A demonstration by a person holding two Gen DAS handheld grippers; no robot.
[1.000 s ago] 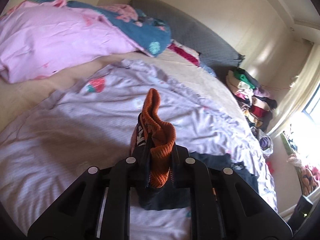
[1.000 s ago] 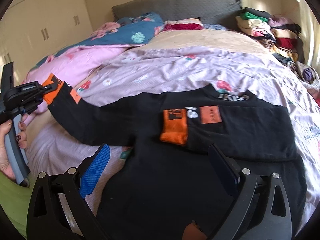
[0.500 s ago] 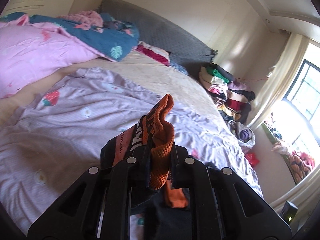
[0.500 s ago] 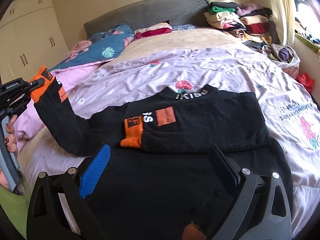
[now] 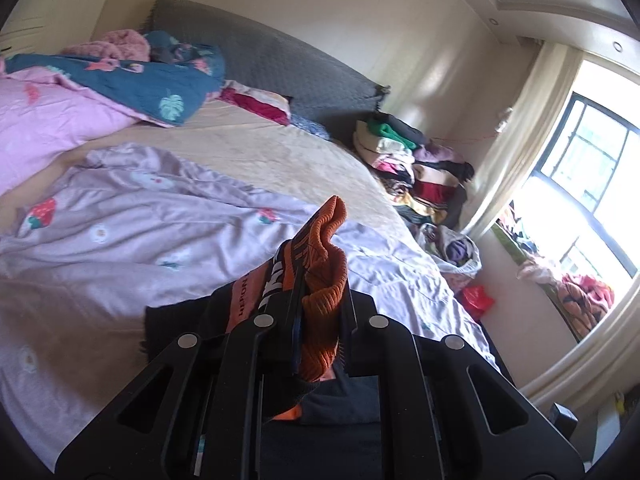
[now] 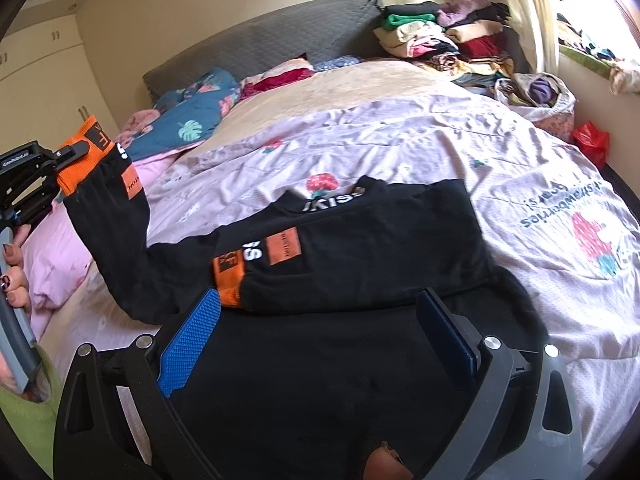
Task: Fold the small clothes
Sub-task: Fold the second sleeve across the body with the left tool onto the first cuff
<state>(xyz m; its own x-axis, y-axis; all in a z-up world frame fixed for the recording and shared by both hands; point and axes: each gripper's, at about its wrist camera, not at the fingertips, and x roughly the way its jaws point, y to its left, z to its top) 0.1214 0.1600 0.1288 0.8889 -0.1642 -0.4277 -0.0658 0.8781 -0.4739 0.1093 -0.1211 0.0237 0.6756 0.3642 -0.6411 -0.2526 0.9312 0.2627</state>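
Note:
A black sweatshirt (image 6: 360, 344) with orange cuffs lies spread on the lilac quilt (image 6: 400, 152). One sleeve is folded across its chest, its orange cuff (image 6: 230, 276) resting there. My left gripper (image 5: 316, 320) is shut on the other orange cuff (image 5: 324, 276), which stands up between the jaws. In the right wrist view that left gripper (image 6: 70, 152) holds the cuff (image 6: 86, 152) lifted at the far left, the black sleeve (image 6: 116, 240) hanging taut from it. My right gripper (image 6: 320, 336) hovers open over the sweatshirt's body, nothing between its blue pads (image 6: 192, 340).
Pink and teal bedding (image 5: 100, 96) is heaped at the bed's left. A grey headboard (image 6: 260, 48) runs along the back. Folded clothes (image 6: 440, 36) are stacked at the far right corner, with a bag (image 6: 540, 100) and a window (image 5: 592, 184) beside them.
The left gripper has carried the orange cuff up and rightward, lifting the sleeve off the quilt. The right gripper has swung to the right over the sweatshirt, still open.

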